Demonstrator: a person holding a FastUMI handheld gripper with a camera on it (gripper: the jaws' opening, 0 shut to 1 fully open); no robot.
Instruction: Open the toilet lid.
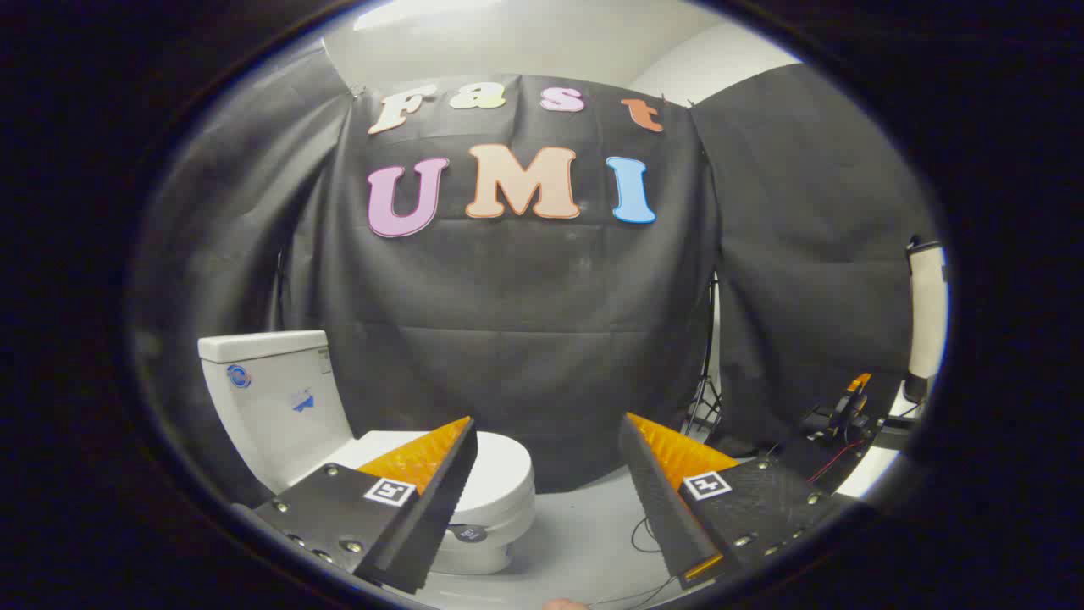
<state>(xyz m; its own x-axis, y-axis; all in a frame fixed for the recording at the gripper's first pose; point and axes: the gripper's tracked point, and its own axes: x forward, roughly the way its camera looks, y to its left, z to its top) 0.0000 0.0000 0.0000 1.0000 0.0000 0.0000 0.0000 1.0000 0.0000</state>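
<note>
**Toilet sits left of my tool, lid down, no contact**

Left to right:

- Toilet tank [271, 398]: upright against the booth wall, left of and beyond my left finger. Round blue sticker near its top corner, a small blue mark lower on the front face, a pale label strip on the right edge. All too small to read.
- Toilet lid [500, 462]: closed, lying flat on the bowl. Part of it is hidden behind my left finger; the rounded front end shows just past that fingertip. Long axis runs from the tank hinge out to that front end, left to right and a bit toward me. A dark round tag on the bowl front below the lid, unreadable.
- Tool [546, 432]: fingers spread wide, nothing between them, touching nothing. A square black-and-white marker on each finger; pattern only, no text.
- Floor [584, 525]: pale, a thin cable lying between the fingers.
- Right, beyond the right finger: a stand's legs against the cloth, and some dark gear with red wire near the wall. No legible writing.

My call: the lid's front lip is the grab point, and it's left of and below the gap centre. I'd need to swing left and drop so the lip enters the gap, then lift back toward the tank. Approach stage, task not started.
</note>
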